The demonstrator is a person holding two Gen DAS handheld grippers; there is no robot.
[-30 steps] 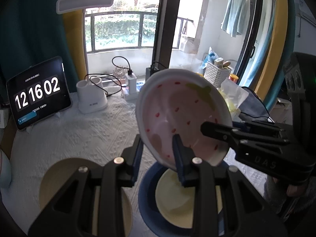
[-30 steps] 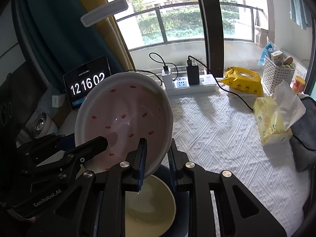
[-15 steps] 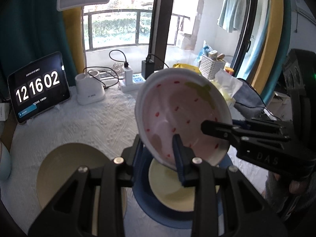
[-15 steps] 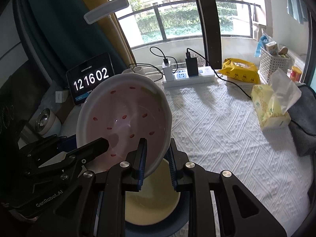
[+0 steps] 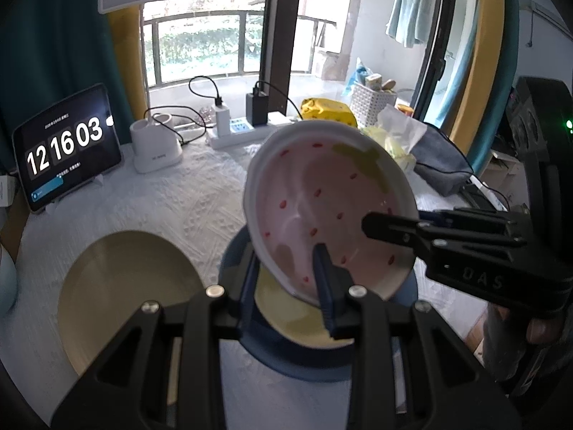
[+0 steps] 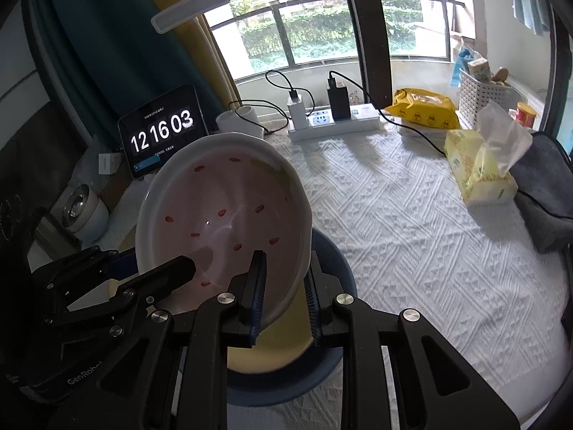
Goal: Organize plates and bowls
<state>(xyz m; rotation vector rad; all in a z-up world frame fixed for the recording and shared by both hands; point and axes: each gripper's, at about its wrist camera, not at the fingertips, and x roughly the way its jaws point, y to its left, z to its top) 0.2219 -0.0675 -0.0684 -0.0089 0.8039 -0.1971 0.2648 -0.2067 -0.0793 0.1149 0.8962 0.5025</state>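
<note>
Both grippers, left gripper (image 5: 286,279) and right gripper (image 6: 284,286), clamp strawberry bowl (image 6: 222,229) rim.

One strawberry bowl (image 5: 322,215), one yellow bowl (image 5: 290,319), one blue plate (image 5: 286,358), one tan plate (image 5: 121,301), two claws.

my bowl (image 5: 322,215): pink, red flecks, green leaf | plate (image 5: 121,297): olive | dish (image 6: 333,369): blue | cloth (image 6: 412,222): white, diamond weave

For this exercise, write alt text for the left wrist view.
A pink strawberry-patterned bowl, tilted, is clamped at its rim by the left tool and the right tool, above a yellow bowl nested in a blue bowl. A tan plate lies beside.
</note>
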